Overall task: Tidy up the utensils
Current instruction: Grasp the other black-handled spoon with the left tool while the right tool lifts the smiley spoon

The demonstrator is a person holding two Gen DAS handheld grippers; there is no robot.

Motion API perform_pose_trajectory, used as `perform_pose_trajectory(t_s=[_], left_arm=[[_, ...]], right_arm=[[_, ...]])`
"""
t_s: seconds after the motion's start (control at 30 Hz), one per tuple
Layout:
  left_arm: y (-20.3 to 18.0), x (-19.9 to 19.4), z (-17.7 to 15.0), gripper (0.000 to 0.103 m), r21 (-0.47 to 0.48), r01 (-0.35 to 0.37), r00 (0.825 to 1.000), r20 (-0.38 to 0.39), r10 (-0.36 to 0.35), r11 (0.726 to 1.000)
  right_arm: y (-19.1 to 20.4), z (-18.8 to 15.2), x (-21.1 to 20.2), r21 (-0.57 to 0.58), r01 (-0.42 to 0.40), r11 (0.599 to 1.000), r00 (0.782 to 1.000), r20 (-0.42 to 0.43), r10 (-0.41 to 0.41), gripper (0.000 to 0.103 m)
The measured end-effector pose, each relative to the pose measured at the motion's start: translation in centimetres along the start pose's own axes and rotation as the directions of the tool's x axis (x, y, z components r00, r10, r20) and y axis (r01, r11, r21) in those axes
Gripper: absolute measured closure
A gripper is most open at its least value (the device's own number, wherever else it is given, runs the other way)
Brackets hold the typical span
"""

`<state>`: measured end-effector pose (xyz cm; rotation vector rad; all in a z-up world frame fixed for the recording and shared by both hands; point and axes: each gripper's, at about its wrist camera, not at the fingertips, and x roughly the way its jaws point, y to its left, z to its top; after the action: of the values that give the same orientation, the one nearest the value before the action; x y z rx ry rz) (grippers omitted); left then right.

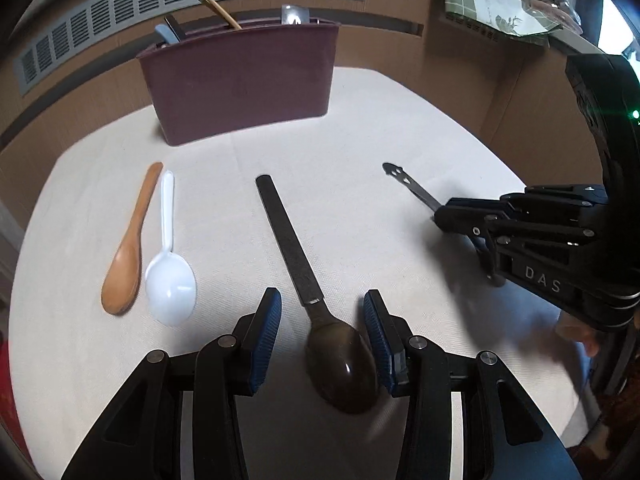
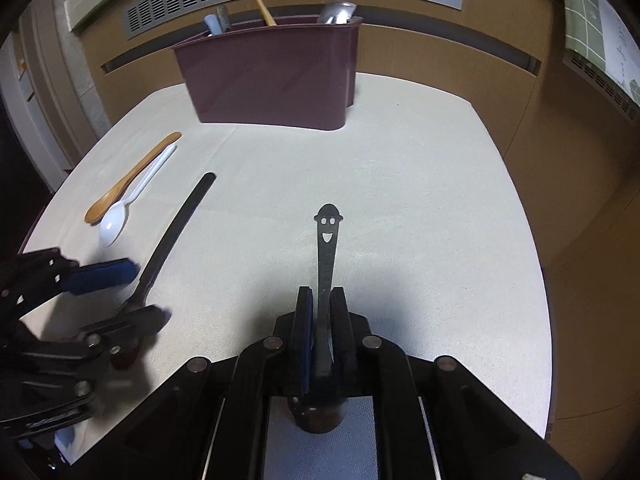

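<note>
Right gripper [image 2: 323, 300] is clamped on the smiley-handled spoon [image 2: 327, 240], low on the handle near the bowl. Left gripper [image 1: 322, 320] is open, straddling the dark spoon [image 1: 340, 364] without pinching. Maroon caddy [image 1: 240, 84] stands far back. Risk: the thin handle pivots in that low grip during the carry.

Two close, downward wrist views; shared holder [image 1: 240, 80].

Maroon utensil holder [image 1: 240, 80], white spoon [image 1: 170, 284], tan wooden spoon [image 1: 124, 276], cream tablecloth [image 1: 352, 168]
</note>
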<state>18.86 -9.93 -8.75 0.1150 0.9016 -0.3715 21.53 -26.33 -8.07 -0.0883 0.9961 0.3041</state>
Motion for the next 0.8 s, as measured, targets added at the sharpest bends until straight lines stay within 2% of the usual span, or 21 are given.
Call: perform_pose_trajectory(t_s=[0.2,0.4,0.53,0.67,0.8], left_arm=[[1.6,-0.2,0.0,0.059,-0.039,-0.028,1.0,-0.008,0.028,0.999],[3.7,-0.5,-0.2,0.059,-0.081,-0.048,0.999,-0.011,0.048,0.996],[5.1,-0.5,0.0,0.059,-0.107,0.006,1.0,-0.007,-0.007,0.994],[5.1,0.2,0.9,0.06,-0.085,0.057,0.998,-0.007,-0.057,0.995],[4.5,1.4,2.7,0.074,-0.043,0.034,0.999,-0.027,-0.035,0.999]], right_arm=[[-0.2,0.8,0.7,0.0,-0.027,1.0,1.0,-0.007,0.027,0.093],[0.5,1.5,1.2,-0.046,-0.01,0.999,1.0,-0.023,0.009,0.088],[-0.2,1.2,1.0,-0.018,-0.04,0.999,0.999,-0.015,0.039,0.088],[-0.9,0.8,0.4,0.025,-0.045,0.999,0.999,0.013,0.044,0.087],[-1.1,0.7,-0.9,0.026,-0.033,0.999,0.998,0.062,0.032,0.087]])
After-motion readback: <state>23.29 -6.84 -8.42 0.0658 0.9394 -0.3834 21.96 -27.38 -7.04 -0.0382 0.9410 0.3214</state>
